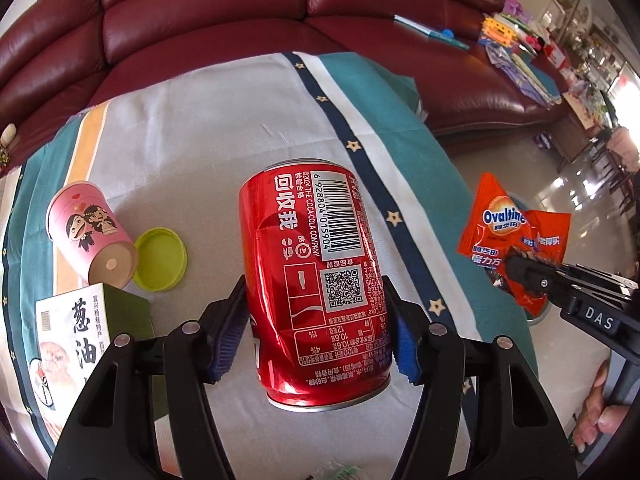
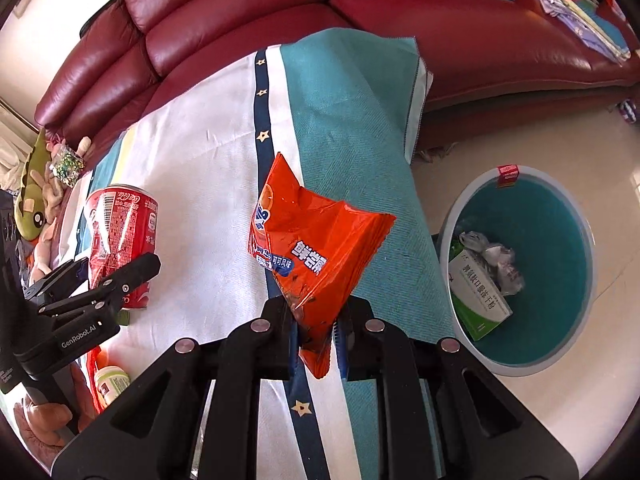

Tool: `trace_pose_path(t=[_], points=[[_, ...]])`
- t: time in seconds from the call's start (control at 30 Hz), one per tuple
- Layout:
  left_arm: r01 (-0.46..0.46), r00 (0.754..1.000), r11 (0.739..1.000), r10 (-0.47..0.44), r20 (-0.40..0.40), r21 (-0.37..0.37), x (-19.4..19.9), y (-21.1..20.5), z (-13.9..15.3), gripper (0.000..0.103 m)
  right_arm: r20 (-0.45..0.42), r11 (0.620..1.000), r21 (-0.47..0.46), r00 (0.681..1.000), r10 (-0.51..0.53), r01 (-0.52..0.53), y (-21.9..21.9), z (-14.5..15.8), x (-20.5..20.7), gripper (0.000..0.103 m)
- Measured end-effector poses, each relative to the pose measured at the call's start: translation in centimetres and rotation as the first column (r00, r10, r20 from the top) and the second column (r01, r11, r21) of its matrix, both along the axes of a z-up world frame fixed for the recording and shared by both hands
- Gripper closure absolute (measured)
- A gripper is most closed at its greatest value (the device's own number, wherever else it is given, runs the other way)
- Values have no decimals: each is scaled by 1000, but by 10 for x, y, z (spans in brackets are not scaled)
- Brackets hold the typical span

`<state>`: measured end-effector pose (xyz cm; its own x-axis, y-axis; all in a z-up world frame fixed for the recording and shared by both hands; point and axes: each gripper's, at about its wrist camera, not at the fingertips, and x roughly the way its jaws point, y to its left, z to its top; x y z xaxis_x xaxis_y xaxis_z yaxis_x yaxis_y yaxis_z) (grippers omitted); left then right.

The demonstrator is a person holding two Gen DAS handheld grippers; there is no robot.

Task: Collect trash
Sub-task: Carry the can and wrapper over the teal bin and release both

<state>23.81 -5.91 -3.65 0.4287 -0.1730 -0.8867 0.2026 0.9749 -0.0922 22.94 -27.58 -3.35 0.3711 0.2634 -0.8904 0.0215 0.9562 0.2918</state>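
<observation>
Sofa [image 1: 200, 20] beyond both tongs. Striped cloth [image 1: 240, 120] below them. Teal bin [image 2: 560, 208] on the floor, right of the right gripper [image 2: 316, 332]. Left gripper [image 1: 316, 336] clamps the red cola can [image 1: 312, 280], lifted clear. Right gripper pinches the orange Ovaltine wrapper [image 2: 316, 248] by its lower corner.

Item count:
- One red can [image 1: 316, 280].
- One orange wrapper [image 2: 316, 256].
- One pink cup [image 1: 90, 234].
- One green lid [image 1: 161, 253].
- One box [image 1: 80, 344] on the desk.
- One bin [image 2: 520, 272], containing one carton [image 2: 478, 300] and crumpled litter, number unclear.
- One small white bottle [image 2: 110, 384].
</observation>
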Motion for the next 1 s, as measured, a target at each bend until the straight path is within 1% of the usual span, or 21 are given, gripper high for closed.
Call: trace_pose_path(t=[0.27, 0.47, 0.57, 0.77, 1.0], points=[[69, 996, 998, -69, 59, -1, -39, -30, 32, 40, 62, 999, 29, 997, -37, 35, -24, 29, -31, 90], [141, 987, 989, -138, 81, -36, -63, -59, 44, 39, 107, 996, 52, 991, -81, 76, -55, 45, -54, 90], [172, 983, 984, -169, 78, -44, -68, -77, 46, 39, 114, 992, 69, 987, -110, 103, -73, 46, -64, 90], [235, 969, 972, -232, 81, -17, -74, -117, 46, 39, 119, 983, 93, 978, -169, 159, -111, 43, -80, 90], [304, 950, 953, -304, 67, 11, -73, -164, 38, 39, 115, 970, 105, 966, -230, 219, -154, 33, -90, 90]])
